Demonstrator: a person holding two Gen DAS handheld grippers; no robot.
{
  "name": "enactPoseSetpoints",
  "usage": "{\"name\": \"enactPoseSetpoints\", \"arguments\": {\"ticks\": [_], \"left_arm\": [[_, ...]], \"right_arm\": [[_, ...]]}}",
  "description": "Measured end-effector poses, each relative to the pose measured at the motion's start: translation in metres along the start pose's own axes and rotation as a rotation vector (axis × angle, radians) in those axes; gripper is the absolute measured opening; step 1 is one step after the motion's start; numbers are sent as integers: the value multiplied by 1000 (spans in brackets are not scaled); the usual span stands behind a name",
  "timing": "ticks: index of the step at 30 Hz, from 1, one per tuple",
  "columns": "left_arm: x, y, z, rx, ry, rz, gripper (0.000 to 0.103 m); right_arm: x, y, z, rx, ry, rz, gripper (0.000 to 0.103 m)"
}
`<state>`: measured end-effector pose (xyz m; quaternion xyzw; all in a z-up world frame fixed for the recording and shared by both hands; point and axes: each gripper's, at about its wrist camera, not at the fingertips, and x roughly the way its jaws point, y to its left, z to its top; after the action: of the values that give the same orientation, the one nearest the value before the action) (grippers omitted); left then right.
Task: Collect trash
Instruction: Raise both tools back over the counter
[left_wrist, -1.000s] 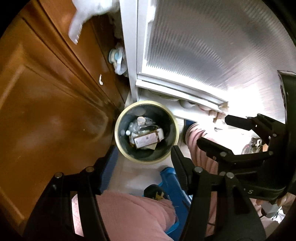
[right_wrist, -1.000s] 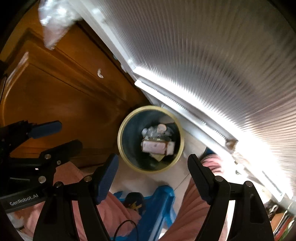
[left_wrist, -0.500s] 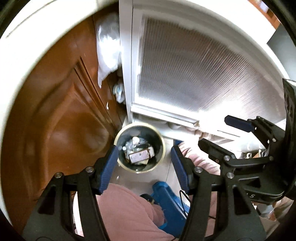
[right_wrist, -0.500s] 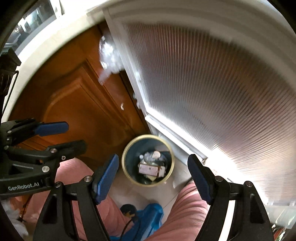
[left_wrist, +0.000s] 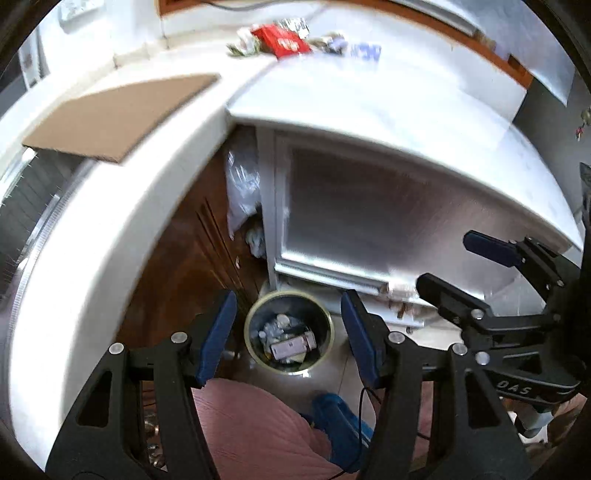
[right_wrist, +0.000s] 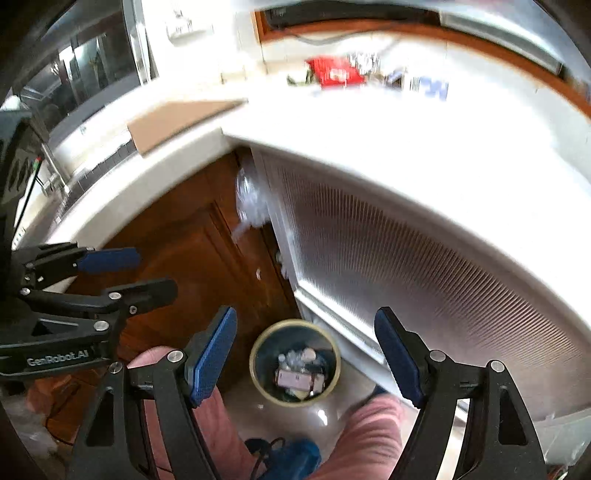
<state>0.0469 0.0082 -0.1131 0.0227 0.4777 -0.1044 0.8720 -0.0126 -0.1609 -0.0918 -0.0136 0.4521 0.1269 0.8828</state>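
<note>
- My left gripper (left_wrist: 288, 332) has its blue-padded jaws spread with nothing between them; through the gap, low in the centre of the left wrist view, I see the trash bin (left_wrist: 289, 306) standing on the floor.
- My right gripper (right_wrist: 304, 354) is spread wider still, also empty, and frames the same bin at the bottom centre of its own view.
- The bin is round with a pale yellowish rim and a dark inside, and it already holds rubbish: a pinkish carton (left_wrist: 290, 346) lying flat, with crumpled clear plastic and small pale bits around it.
- The bin sits in a corner, with a brown wooden cabinet door (right_wrist: 192, 258) to its left and a white door with a ribbed translucent panel (right_wrist: 424, 266) to its right.
- A crumpled clear plastic bag (left_wrist: 242, 188) hangs in the gap between those two doors, above the bin.
- A white countertop (left_wrist: 110, 229) curves across the upper part of both views and overhangs the doors.
- On it, at the upper left, lies a flat piece of brown cardboard (left_wrist: 114, 114).
- Further back, at the top centre, is a blurred heap of litter: a red packet (left_wrist: 282, 40), some silvery wrappers, and something white with blue print (left_wrist: 364, 53).
- My knees in pink trousers (left_wrist: 255, 432) fill the bottom edge, with a blue object (left_wrist: 340, 421) between them; I cannot tell what it is.
- In the left wrist view the right gripper reaches in from the right edge; in the right wrist view the left gripper reaches in from the left.
</note>
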Motion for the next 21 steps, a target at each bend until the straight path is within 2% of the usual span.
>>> {"name": "enactPoseSetpoints", "arguments": {"ticks": [6,10,17,21], "left_arm": [[-36,7,30,-4,-85,46,56],[-51,8,55,2,-131,58,56],[-56,6,91,20,-158,65,56],[-45,5,116,31,-165,69,56]], "right_arm": [[-45,4,33,-18,-91,-21,78],[-62,5,63,-58,-106,-106,78],[-86,-3,104,-77,-173,-160,78],[-82,-7,125,-92,-195,-188,78]]}}
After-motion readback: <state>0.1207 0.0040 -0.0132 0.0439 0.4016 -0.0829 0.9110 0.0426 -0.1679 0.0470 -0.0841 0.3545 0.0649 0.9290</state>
